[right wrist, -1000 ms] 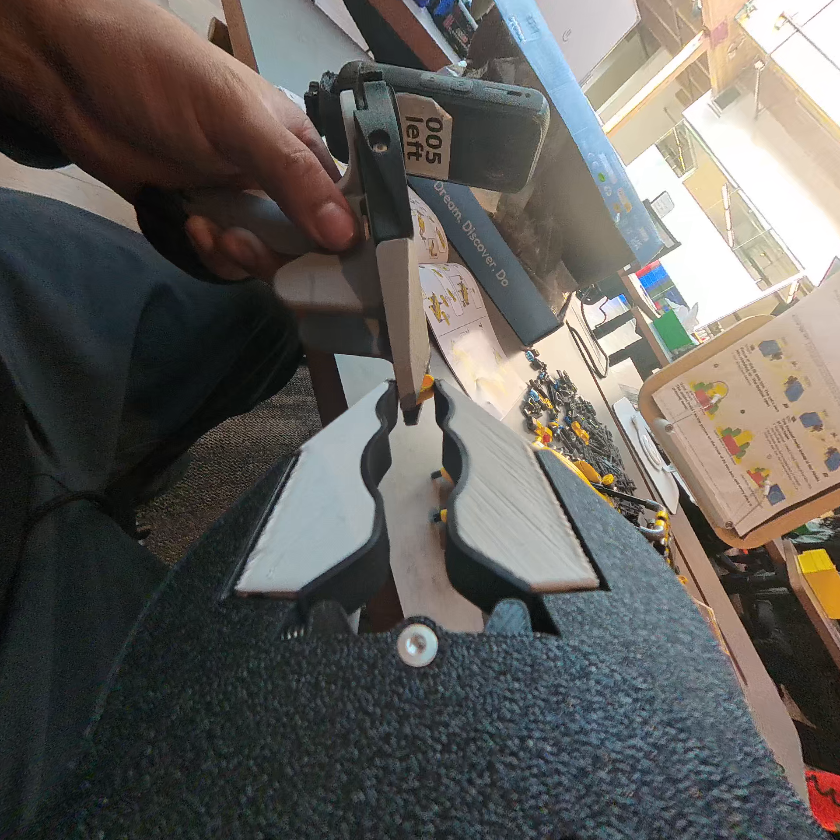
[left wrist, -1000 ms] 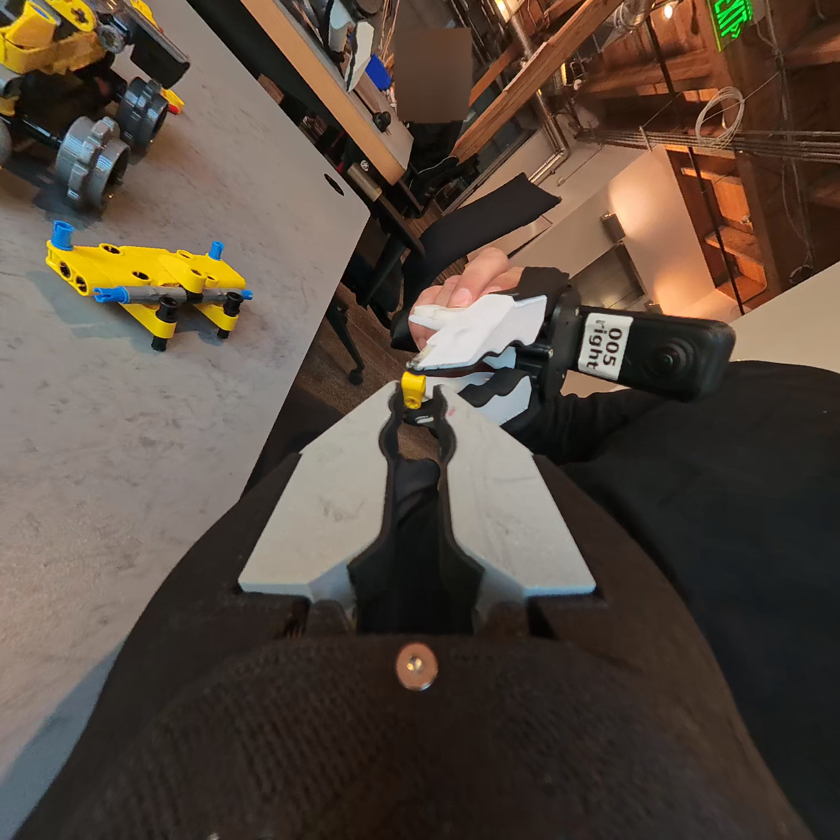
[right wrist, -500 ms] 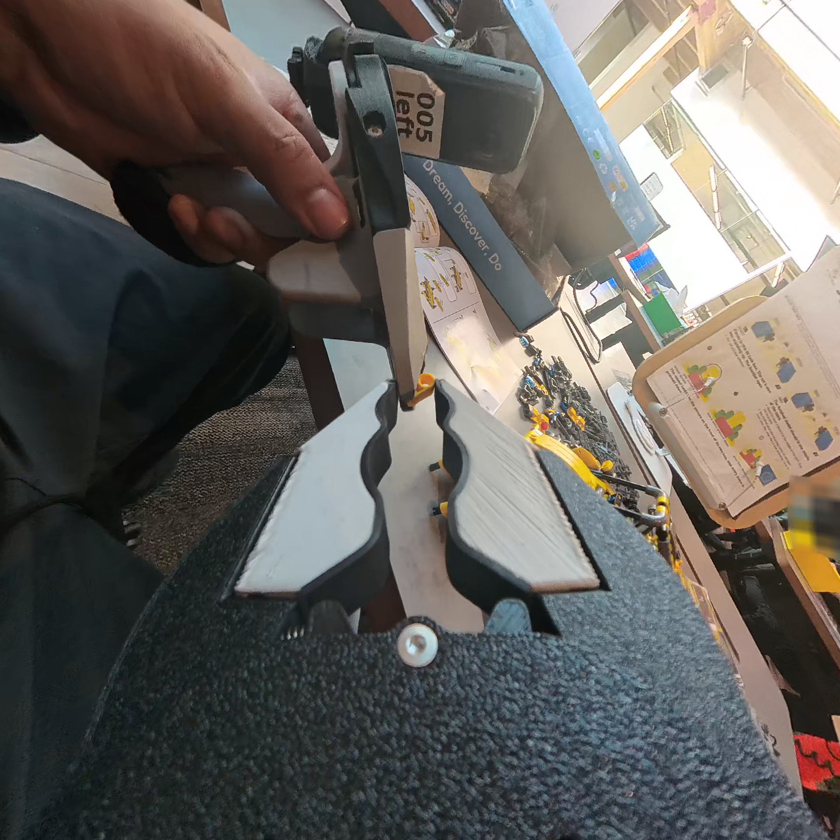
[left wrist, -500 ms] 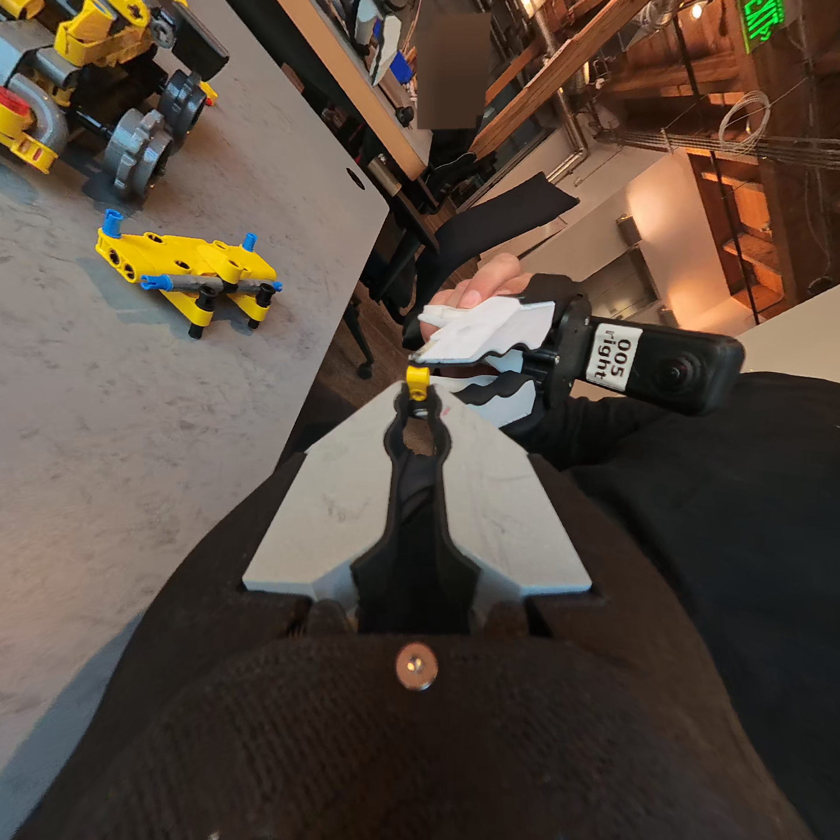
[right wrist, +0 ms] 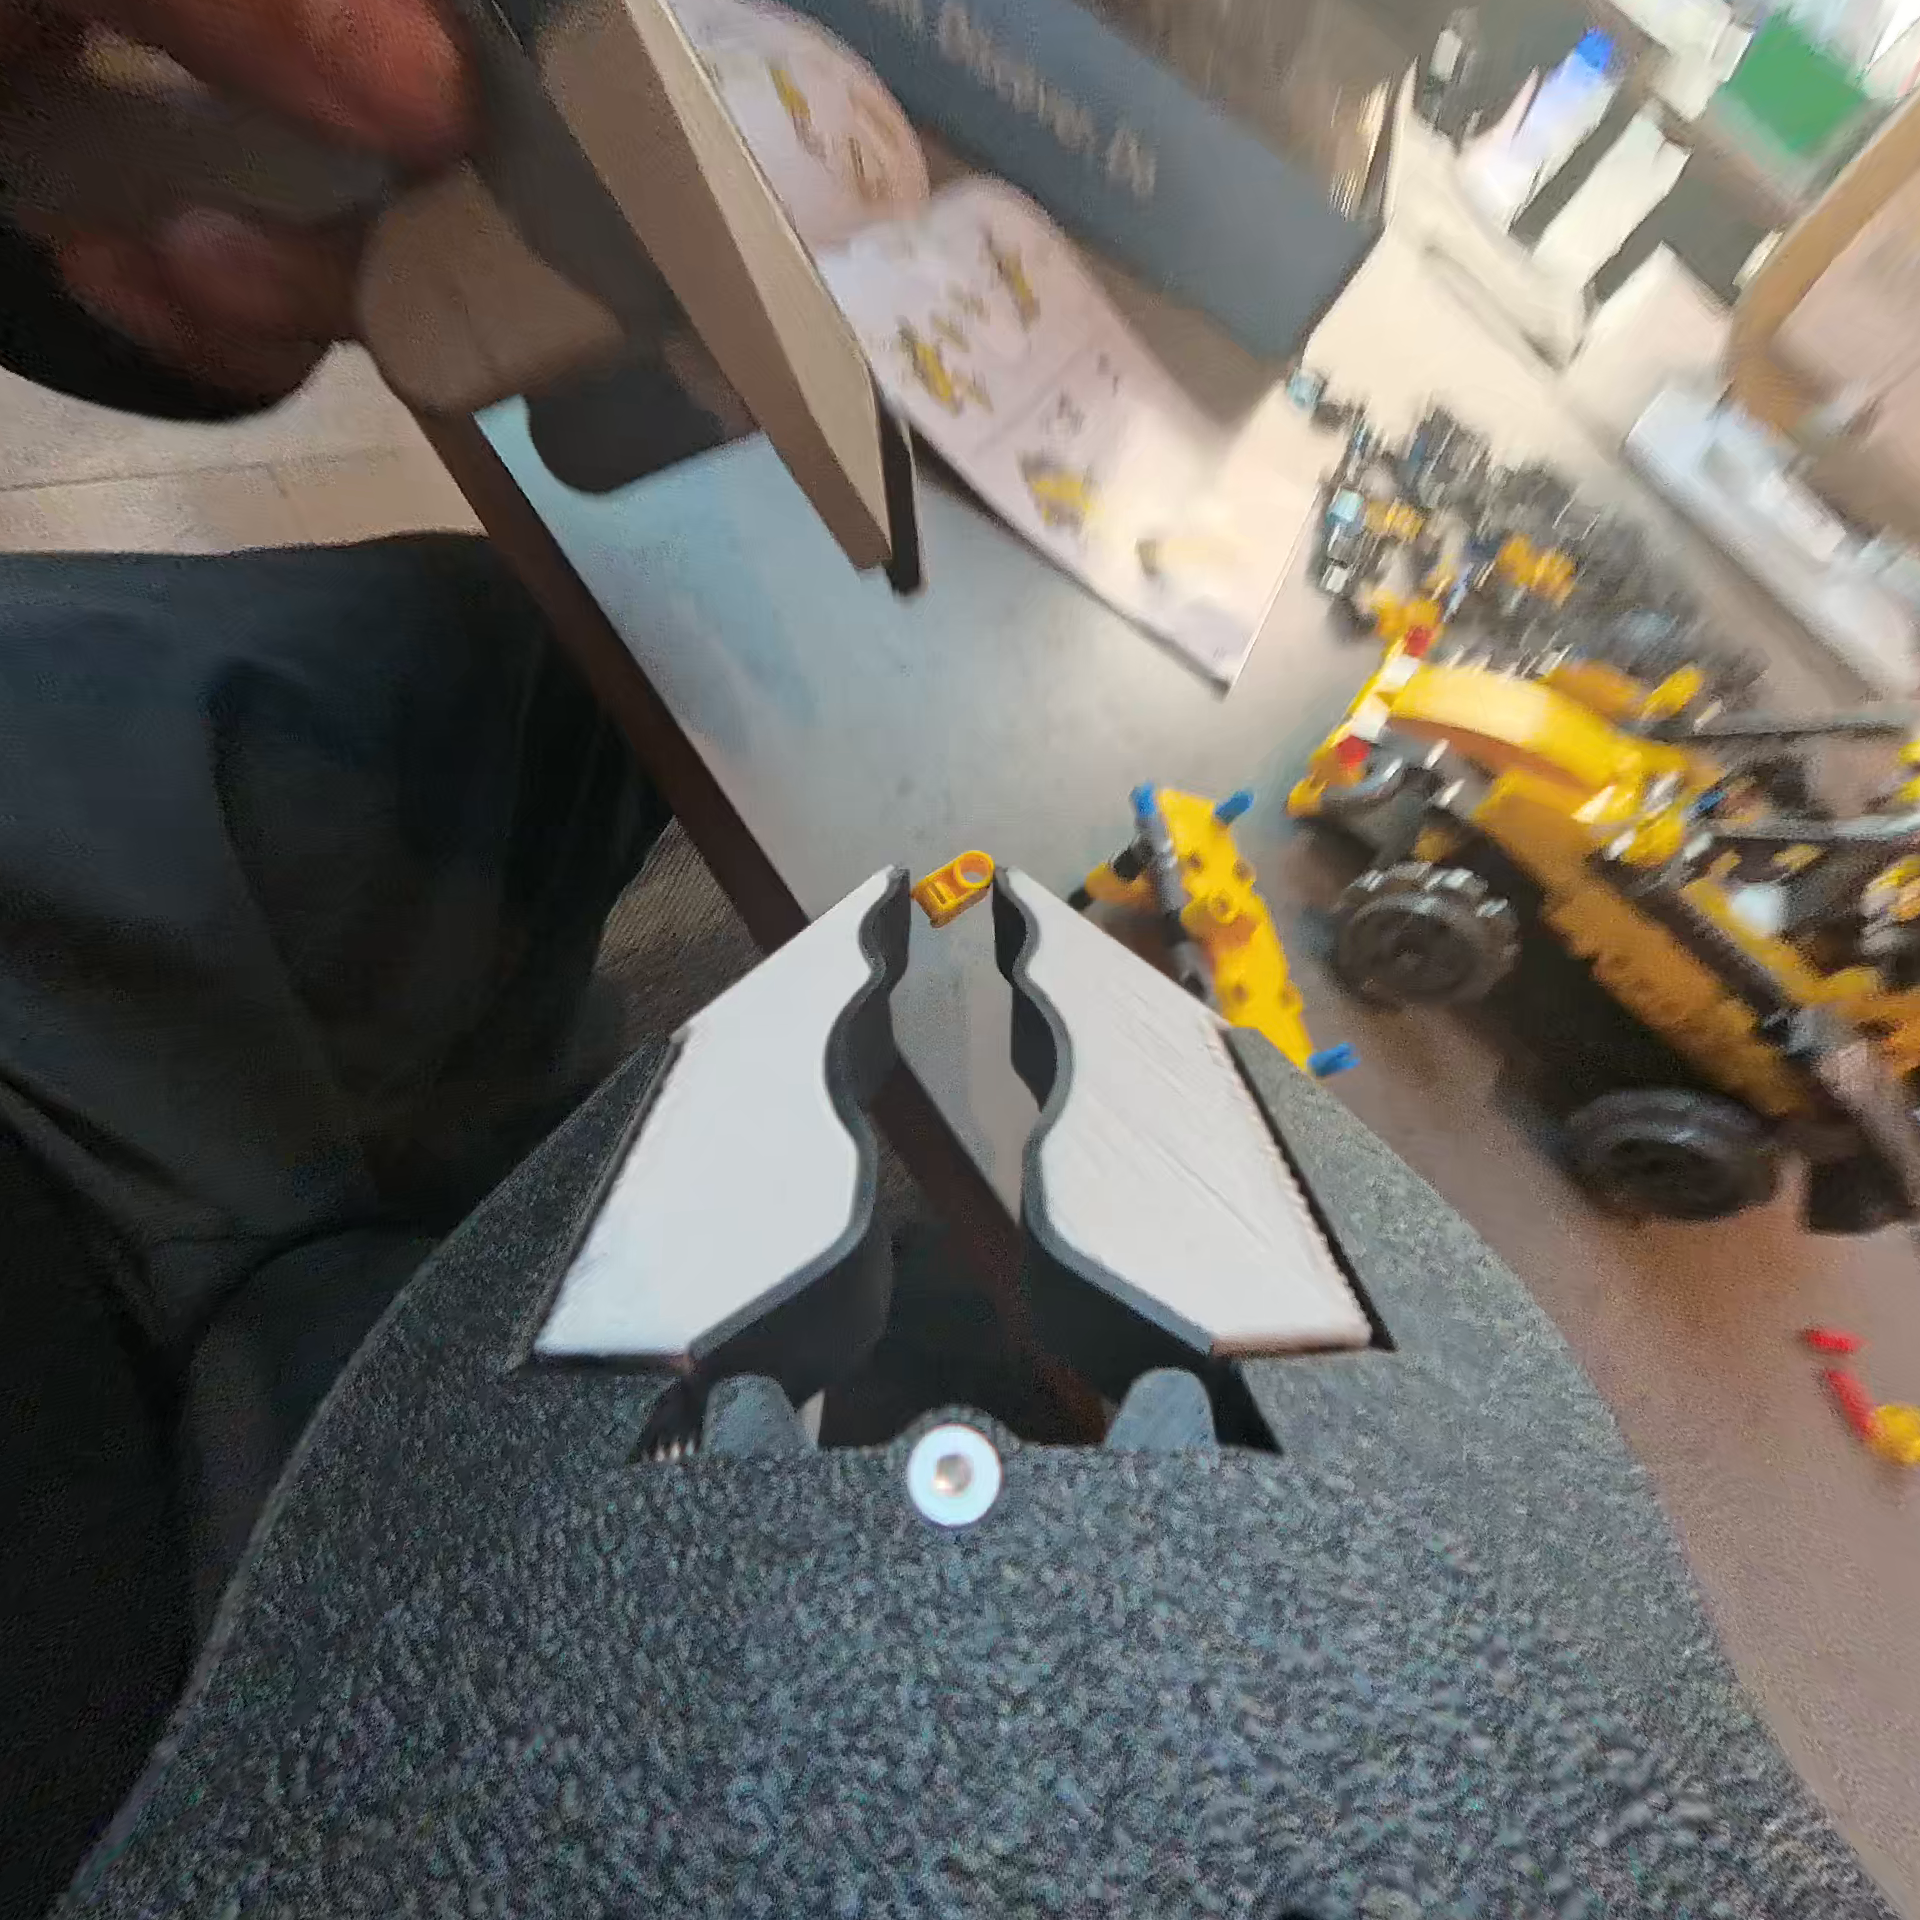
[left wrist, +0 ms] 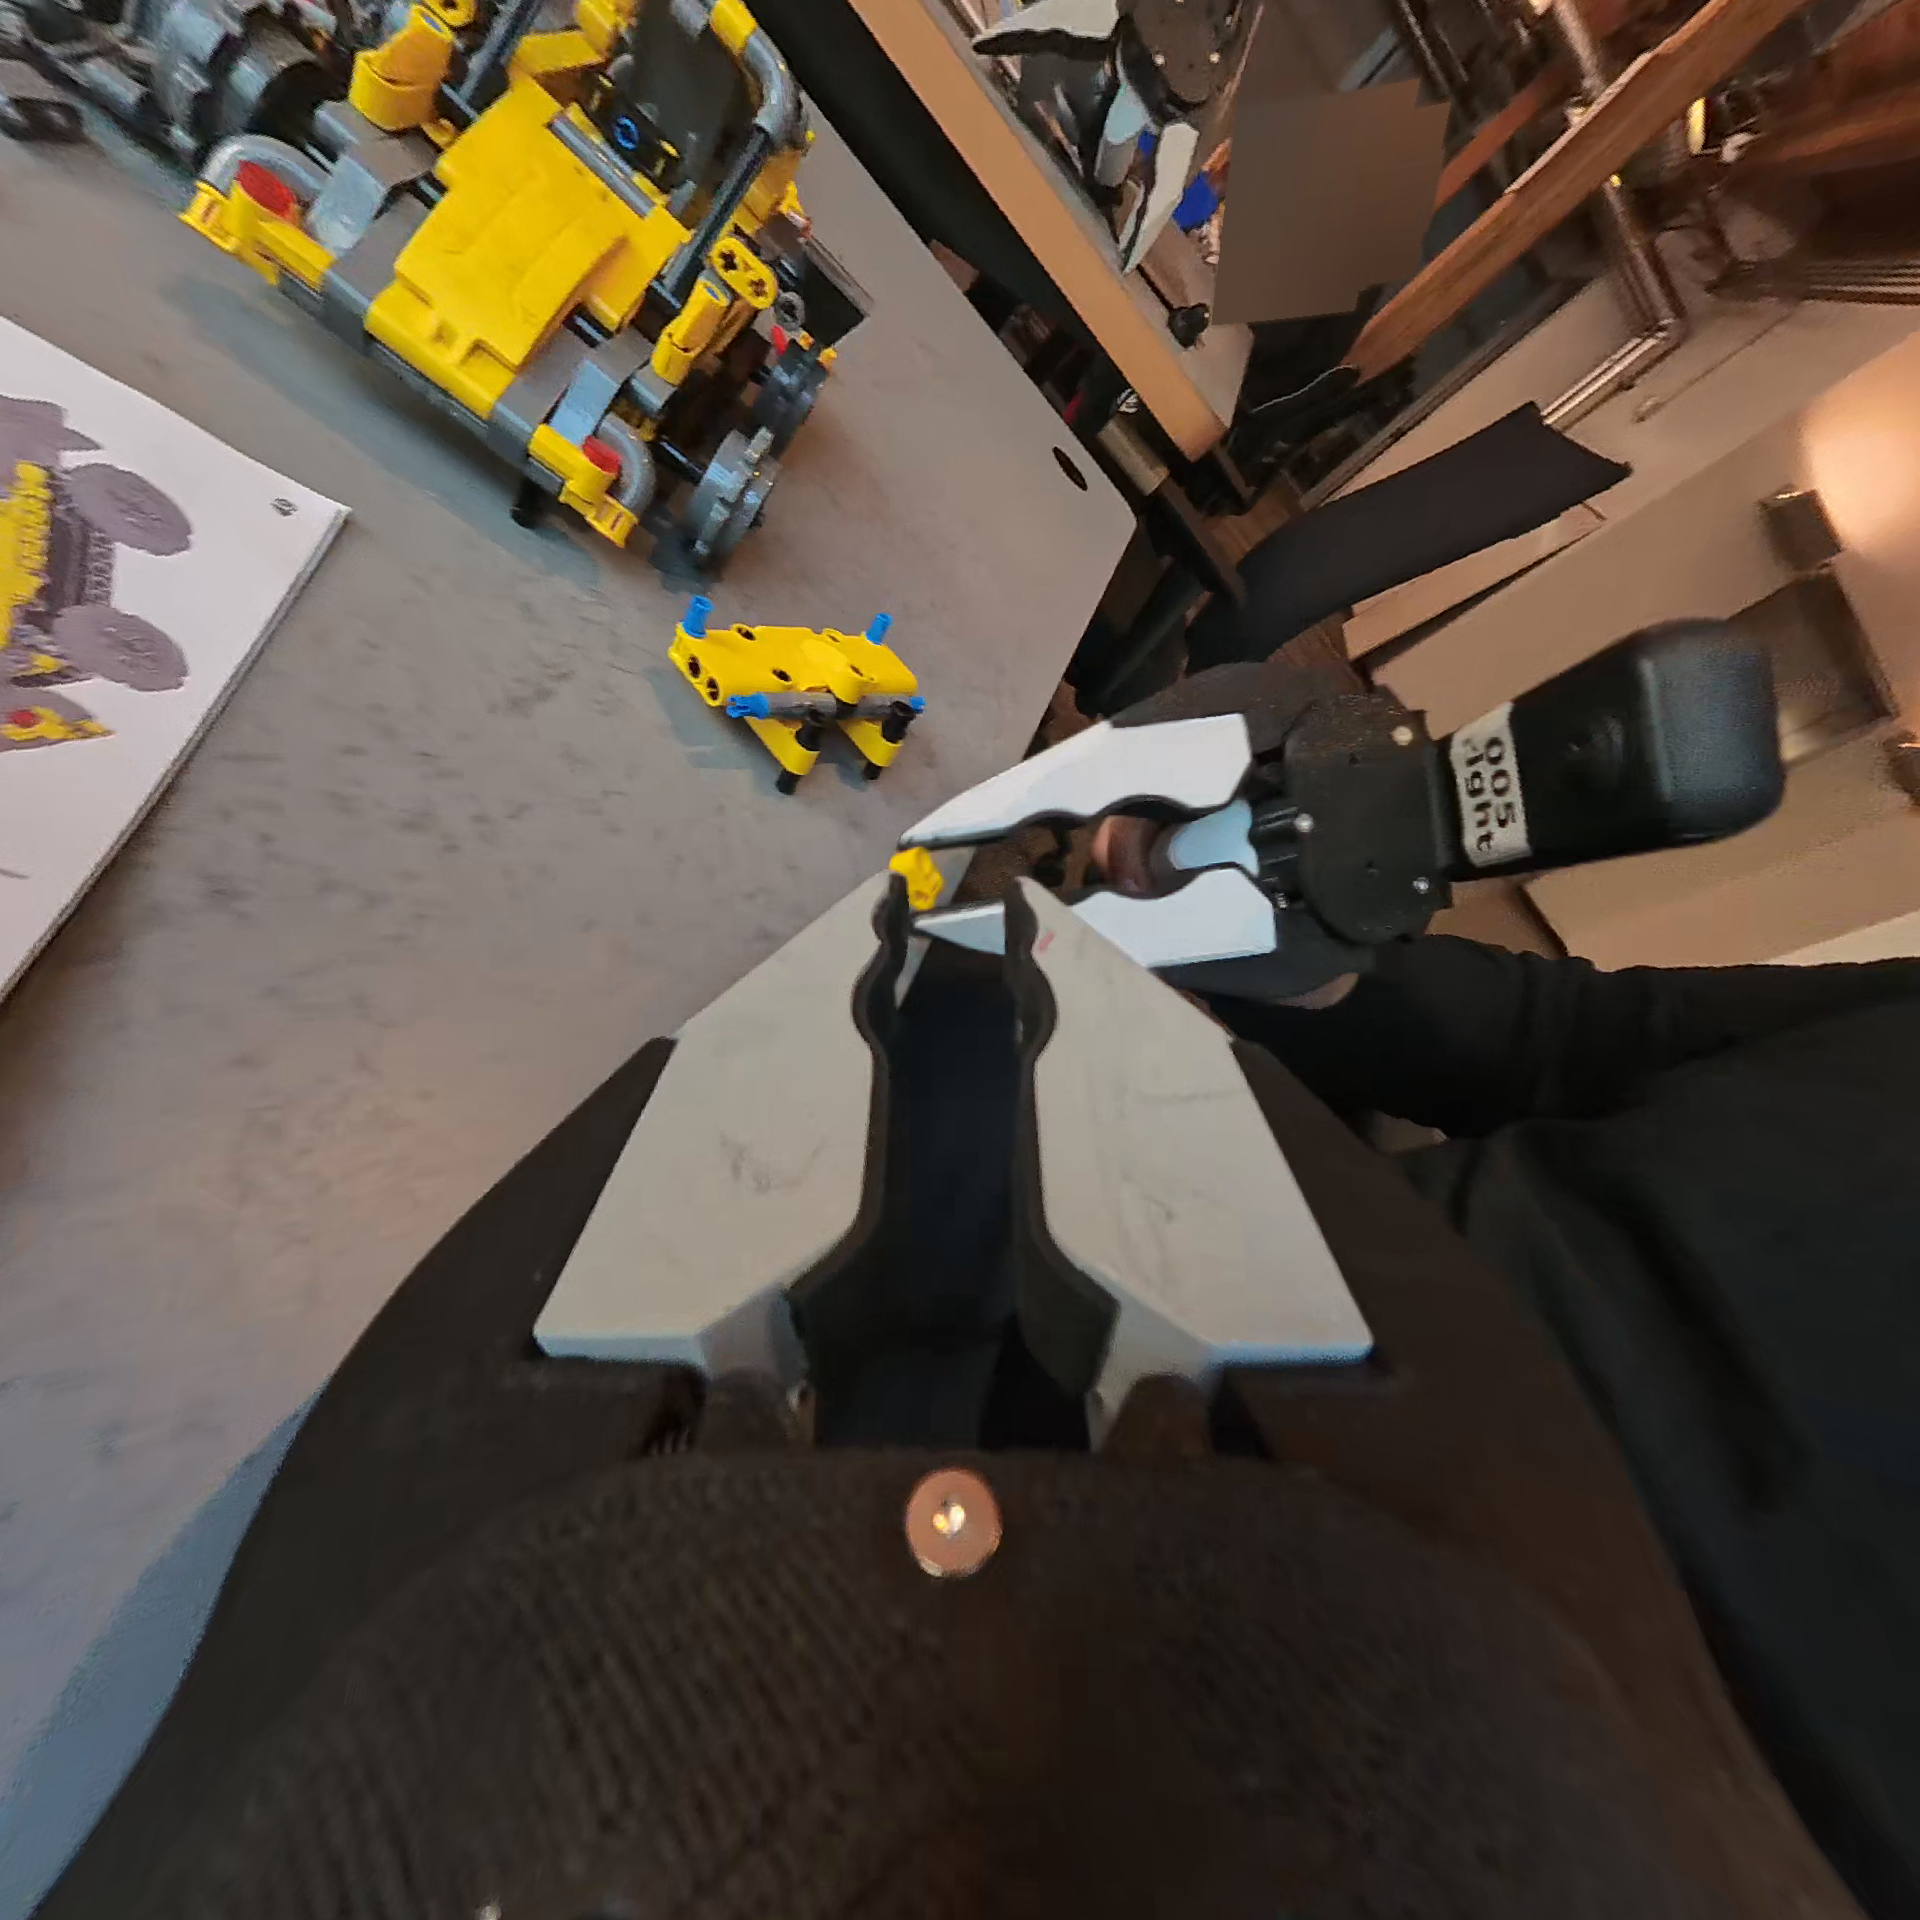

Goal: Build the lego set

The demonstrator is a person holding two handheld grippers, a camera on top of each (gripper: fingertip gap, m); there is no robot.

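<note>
my right gripper (right wrist: 943, 896) has its jaws clamped on a small yellow connector piece (right wrist: 954, 885), held over the table (right wrist: 831, 727) edge. my left gripper (left wrist: 948, 902) has its jaws apart and holding nothing, tips just beside that piece. beyond the piece on the table lies a small yellow assembly (left wrist: 798, 686) with blue pins, and farther off the yellow vehicle model (left wrist: 540, 260). an instruction booklet (left wrist: 125, 644) lies left of the model.

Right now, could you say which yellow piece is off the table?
The small yellow connector, pinched by the right gripper; blue-pinned assembly and vehicle rest on the table.
</note>
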